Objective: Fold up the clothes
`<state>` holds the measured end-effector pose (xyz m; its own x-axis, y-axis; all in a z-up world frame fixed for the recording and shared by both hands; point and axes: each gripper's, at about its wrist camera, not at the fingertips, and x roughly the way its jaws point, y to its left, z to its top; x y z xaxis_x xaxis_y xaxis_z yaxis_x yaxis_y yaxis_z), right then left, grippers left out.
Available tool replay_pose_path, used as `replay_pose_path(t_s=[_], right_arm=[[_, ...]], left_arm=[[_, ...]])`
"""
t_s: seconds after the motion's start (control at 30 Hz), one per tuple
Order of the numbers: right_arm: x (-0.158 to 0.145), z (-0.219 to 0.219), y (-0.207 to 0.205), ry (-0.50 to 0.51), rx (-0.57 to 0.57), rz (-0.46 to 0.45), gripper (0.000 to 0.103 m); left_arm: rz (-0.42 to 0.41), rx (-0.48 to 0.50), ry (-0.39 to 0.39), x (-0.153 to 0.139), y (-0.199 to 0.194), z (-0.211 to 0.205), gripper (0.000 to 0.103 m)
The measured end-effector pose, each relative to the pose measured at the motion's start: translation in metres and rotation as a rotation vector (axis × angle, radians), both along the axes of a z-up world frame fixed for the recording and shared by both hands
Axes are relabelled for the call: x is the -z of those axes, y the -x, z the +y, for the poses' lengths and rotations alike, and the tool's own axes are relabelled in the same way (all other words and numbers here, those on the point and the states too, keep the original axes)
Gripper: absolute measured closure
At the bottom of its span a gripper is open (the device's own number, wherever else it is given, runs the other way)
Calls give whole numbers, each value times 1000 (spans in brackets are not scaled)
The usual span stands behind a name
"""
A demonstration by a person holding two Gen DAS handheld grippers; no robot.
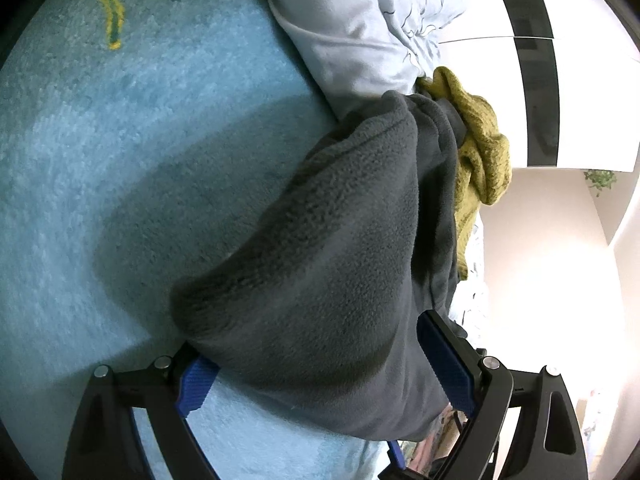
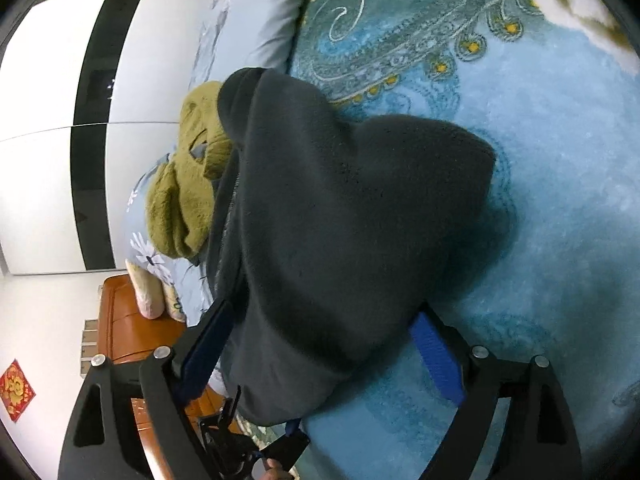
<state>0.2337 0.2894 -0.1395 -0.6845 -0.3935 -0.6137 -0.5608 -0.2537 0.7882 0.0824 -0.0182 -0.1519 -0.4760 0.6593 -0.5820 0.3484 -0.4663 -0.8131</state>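
Note:
A dark grey fleece garment (image 1: pixel 332 240) lies bunched on a turquoise plush blanket (image 1: pixel 120 160) and fills the middle of both views. My left gripper (image 1: pixel 308 332) is open, its blue pads (image 1: pixel 448 360) wide apart with a thick fold of the fleece bulging between them. My right gripper (image 2: pixel 324 308) is also open around the same garment (image 2: pixel 340 220), with the fabric draped over the gap between its blue pads (image 2: pixel 436 360). The fleece hides the inner faces of the pads. An olive-yellow knitted garment (image 1: pixel 480 152) lies crumpled just behind the fleece.
A pale blue flowered duvet (image 1: pixel 360 20) lies beyond the clothes. The blanket carries a paisley pattern (image 2: pixel 380 52). A brown leather headboard (image 2: pixel 124 320) and a pillow (image 2: pixel 148 292) sit at the bed's edge. White and black wardrobe doors (image 2: pixel 80 120) stand behind.

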Motion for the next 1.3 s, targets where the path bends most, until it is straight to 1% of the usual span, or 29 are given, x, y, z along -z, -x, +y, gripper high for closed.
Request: replay_pose_path(t_s=[0.1,0.13,0.2,0.23,0.43,0.5,0.6,0.67,0.7,0.8,0.83,0.87,0.9,0.93,0.97,1.07,1.2,1.3], right_arm=[[7,10,5,-52,41,-33,13],[8,17,4,-95,51,-42,14],[13,24,13,-79,54,-11,13],[15,28,17,-71,55,5,12],[24,34,37,-28,19,62,12],[22,33,45,-30,-40,76,12],[22,35,59,-38,-116,55,18],[31,41,54,0,-107,17,31],[34,43,52,20,-91,10,32],[29,39,50,15,-100,3,36],[27,37,51,16,-103,1,40],[24,36,52,18,-106,-1,44],[20,35,52,19,-108,6,45],[16,35,51,21,-110,12,48],[11,34,51,8,-123,15,50],[-6,33,48,-9,-151,30,55],[-30,42,39,21,-159,77,57],[-56,54,25,34,-175,138,58]], left_arm=[[5,3,16,-2,1,0,9],[7,6,18,-2,1,0,9],[13,12,18,-2,4,-1,9],[16,15,18,-1,6,-2,9],[34,-25,32,-5,24,0,9],[27,-28,49,-2,32,1,10],[17,-1,93,-2,46,6,12],[-10,14,123,-4,51,8,13],[-24,21,137,-5,53,9,13],[-67,42,181,-8,59,13,13],[-81,49,196,-8,61,15,18],[-89,63,234,-13,62,18,31],[-95,79,278,-18,63,21,38],[-102,95,321,-23,63,25,49],[-90,104,344,-30,63,28,54],[-31,134,384,-60,61,37,59],[81,189,401,-110,55,49,60],[170,244,407,-153,50,65,60]])
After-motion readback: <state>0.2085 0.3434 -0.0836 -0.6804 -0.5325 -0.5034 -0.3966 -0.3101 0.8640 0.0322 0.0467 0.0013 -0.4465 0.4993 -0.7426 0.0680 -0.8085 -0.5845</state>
